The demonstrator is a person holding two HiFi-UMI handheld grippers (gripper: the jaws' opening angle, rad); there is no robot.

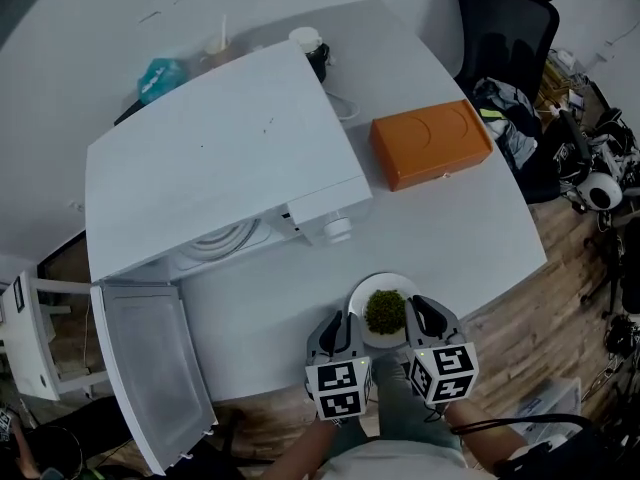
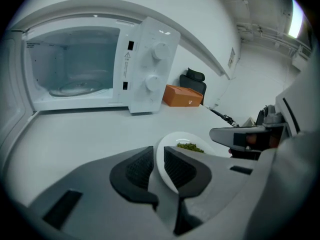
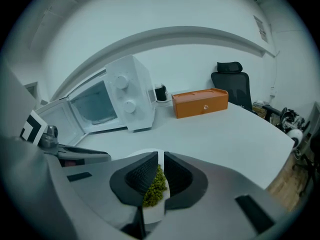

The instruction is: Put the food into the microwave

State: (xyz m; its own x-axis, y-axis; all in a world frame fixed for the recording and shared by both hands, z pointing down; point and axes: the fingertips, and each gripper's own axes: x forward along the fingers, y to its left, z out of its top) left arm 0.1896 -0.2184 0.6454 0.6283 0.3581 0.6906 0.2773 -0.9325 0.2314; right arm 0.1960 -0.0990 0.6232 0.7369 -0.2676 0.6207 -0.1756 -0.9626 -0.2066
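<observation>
**Plate of greens held on both sides, microwave door wide open**

So both grippers are on the plate (image 1: 365, 293) at the near edge of the table (image 1: 450, 228), right in front of the person. The left gripper (image 1: 343, 326) has its fingers pinched on the plate's left rim. In the left gripper view the white rim (image 2: 185, 138) runs edge-on between the two pads, with barely any gap. The right gripper (image 1: 420, 316) does the same on the right rim, fingers squeezed onto the plate's edge (image 3: 152, 211). The pile of small green food (image 3: 156, 186) sits just past the pads. From the head view the food (image 1: 385, 311) is a round heap in the middle of the plate, between the two grippers. I can't tell whether the plate is resting on the table or lifted a bit.

The microwave (image 1: 220, 148) is further back and to the left, well apart from the plate. Its door (image 1: 150, 368) is swung fully open toward the near left. The left gripper view looks straight into the cavity, and the glass turntable (image 2: 77, 86) shows inside. Two knobs (image 2: 161, 50) sit one above the other on the panel at the right of the opening.

An orange box (image 1: 432, 143) lies on the table to the right of the microwave. A black chair (image 1: 505, 18) stands beyond the table's far right corner.
</observation>
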